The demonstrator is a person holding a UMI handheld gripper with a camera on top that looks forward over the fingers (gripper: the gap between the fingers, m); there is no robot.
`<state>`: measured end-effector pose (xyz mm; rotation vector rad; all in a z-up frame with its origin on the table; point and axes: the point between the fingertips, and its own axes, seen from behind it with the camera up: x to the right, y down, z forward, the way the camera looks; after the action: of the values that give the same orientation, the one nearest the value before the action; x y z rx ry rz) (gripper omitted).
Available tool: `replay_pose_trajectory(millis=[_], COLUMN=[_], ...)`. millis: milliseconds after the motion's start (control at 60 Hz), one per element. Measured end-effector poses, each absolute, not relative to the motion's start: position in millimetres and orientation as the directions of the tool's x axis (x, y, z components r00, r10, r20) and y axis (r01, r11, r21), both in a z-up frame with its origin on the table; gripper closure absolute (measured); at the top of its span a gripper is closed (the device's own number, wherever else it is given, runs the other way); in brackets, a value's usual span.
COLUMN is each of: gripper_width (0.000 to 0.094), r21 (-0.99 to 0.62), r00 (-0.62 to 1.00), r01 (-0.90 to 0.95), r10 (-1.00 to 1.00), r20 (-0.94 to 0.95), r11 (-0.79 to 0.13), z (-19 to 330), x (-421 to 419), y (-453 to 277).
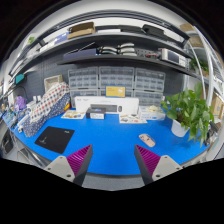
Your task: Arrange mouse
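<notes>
A small pale mouse (147, 140) lies on the blue table top (105, 140), just beyond my right finger. A black mouse pad (53, 139) lies flat on the table beyond my left finger, far from the mouse. My gripper (113, 166) is open and empty, with its magenta pads (81, 157) wide apart over the table's near edge. Nothing stands between the fingers.
A keyboard (45, 108) leans tilted at the back left. A white box (100, 106) and small trays stand along the back. A potted green plant (190, 110) stands at the right. Shelves with drawers (115, 80) rise behind the table.
</notes>
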<state>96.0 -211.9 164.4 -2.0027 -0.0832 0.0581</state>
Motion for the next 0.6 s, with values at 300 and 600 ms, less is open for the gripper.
replay_pose_trajectory(millis=[300,600], gripper_width=[0.0087,0.0088], r21=[-0.847,-0.806], r00=[0.998,0.996], r01=[0.051,0.016], r10=[0.047,-0.066], r20=[0.031,0.068], r11=[-0.529,-0.592], z=[73,13], x=[138,233], y=[-221,-169])
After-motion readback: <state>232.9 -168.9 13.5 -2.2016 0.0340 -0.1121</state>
